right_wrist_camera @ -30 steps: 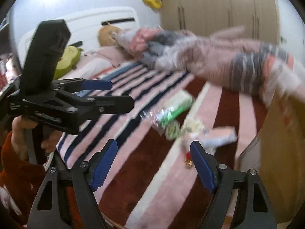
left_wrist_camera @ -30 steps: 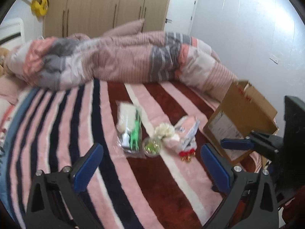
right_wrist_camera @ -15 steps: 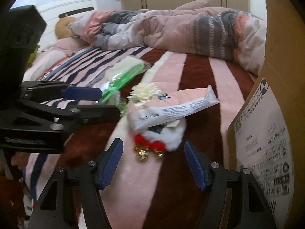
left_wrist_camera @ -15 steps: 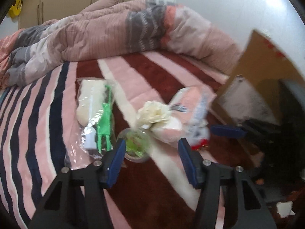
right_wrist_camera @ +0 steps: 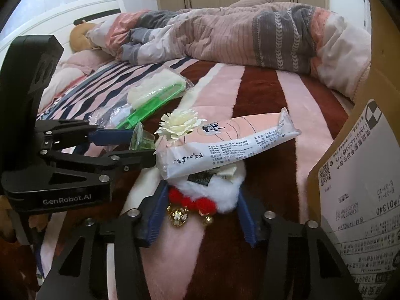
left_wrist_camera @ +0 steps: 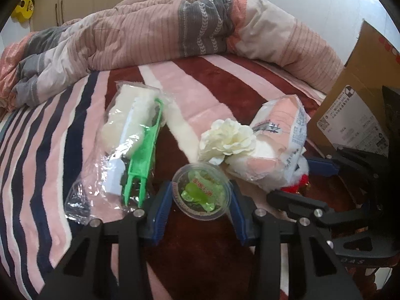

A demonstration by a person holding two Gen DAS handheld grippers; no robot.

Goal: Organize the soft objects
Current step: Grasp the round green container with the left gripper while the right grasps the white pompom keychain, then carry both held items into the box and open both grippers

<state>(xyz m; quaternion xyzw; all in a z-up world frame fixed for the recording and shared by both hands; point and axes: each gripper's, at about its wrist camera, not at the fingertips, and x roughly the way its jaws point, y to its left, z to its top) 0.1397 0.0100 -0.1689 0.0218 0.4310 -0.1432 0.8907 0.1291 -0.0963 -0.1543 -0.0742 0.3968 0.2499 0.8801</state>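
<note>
A small clear round tub with green slime (left_wrist_camera: 201, 194) lies on the striped bed blanket between the blue pads of my left gripper (left_wrist_camera: 201, 201), which is open around it. A cream fabric flower (left_wrist_camera: 228, 138) and a pink tissue pack (left_wrist_camera: 277, 135) lie just behind. My right gripper (right_wrist_camera: 201, 208) is open around a white fluffy ornament with red pompoms and gold bells (right_wrist_camera: 212, 195), partly under the tissue pack (right_wrist_camera: 225, 145). A clear bag with a green plastic tool and white sponge (left_wrist_camera: 136, 140) lies to the left.
An open cardboard box (right_wrist_camera: 360, 175) stands at the right edge of the bed. A rumpled pink and grey duvet (left_wrist_camera: 162, 32) lies across the far side. A plush toy (right_wrist_camera: 80, 36) lies near the white headboard. Wardrobes stand behind.
Both grippers have moved forward and down to the items. The left jaws now flank the slime tub, the right jaws flank the fluffy ornament. Both jaws have narrowed.
</note>
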